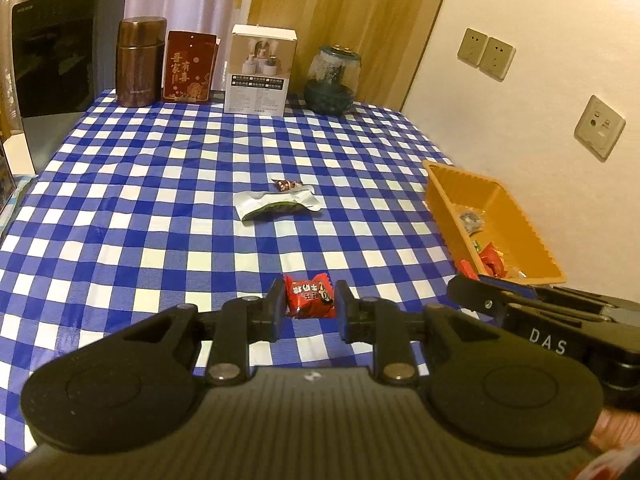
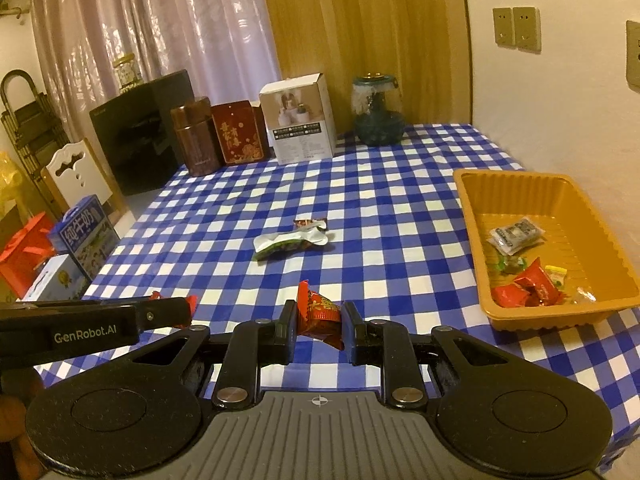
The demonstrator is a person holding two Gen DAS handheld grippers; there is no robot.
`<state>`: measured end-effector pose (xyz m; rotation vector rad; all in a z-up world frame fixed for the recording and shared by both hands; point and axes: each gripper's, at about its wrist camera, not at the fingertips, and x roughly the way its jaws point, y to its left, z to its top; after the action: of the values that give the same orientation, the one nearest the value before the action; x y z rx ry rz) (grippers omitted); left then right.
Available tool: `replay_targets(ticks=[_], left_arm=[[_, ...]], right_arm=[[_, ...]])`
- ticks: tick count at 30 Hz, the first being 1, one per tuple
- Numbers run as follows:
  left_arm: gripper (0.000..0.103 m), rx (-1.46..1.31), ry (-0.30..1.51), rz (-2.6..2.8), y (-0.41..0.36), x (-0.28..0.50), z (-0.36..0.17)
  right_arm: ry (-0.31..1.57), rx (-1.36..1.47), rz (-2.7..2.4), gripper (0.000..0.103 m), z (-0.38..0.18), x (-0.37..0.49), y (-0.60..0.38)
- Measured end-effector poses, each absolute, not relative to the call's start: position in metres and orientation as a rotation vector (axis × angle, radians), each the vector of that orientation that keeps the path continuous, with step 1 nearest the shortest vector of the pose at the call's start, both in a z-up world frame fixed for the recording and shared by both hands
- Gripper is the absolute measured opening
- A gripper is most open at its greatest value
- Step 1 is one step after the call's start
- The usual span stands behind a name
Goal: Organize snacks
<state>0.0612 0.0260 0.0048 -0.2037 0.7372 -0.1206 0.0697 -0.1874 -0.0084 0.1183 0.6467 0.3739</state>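
Observation:
My left gripper point(image 1: 310, 300) is shut on a red candy packet point(image 1: 310, 295), held above the blue checked tablecloth point(image 1: 160, 200). In the right wrist view my right gripper point(image 2: 319, 322) is shut on another red candy point(image 2: 319, 314), also lifted off the cloth. The left gripper point(image 2: 176, 308) reaches in from the left there, a bit of red showing at its tip. An orange tray point(image 2: 472, 216) with several wrapped snacks stands on the right. A green and white snack packet point(image 2: 290, 242) and a small dark candy point(image 2: 306, 223) lie mid-table.
Along the far edge stand a brown canister point(image 2: 196, 140), a red tin point(image 2: 236, 136), a white box point(image 2: 298, 118) and a dark glass jar point(image 2: 376, 110). A wall runs close on the right. Boxes and a chair sit beyond the table's left edge point(image 2: 80, 232).

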Motion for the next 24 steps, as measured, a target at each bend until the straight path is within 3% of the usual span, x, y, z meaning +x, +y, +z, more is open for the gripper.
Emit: replay_targets(ticks=[24], left_arm=[[0.022,-0.163,0.74,-0.181,-0.003,0.069,0.015]], right_arm=[[0.624,0.173,0.311,0.023,-0.002,0.068,-0.226]])
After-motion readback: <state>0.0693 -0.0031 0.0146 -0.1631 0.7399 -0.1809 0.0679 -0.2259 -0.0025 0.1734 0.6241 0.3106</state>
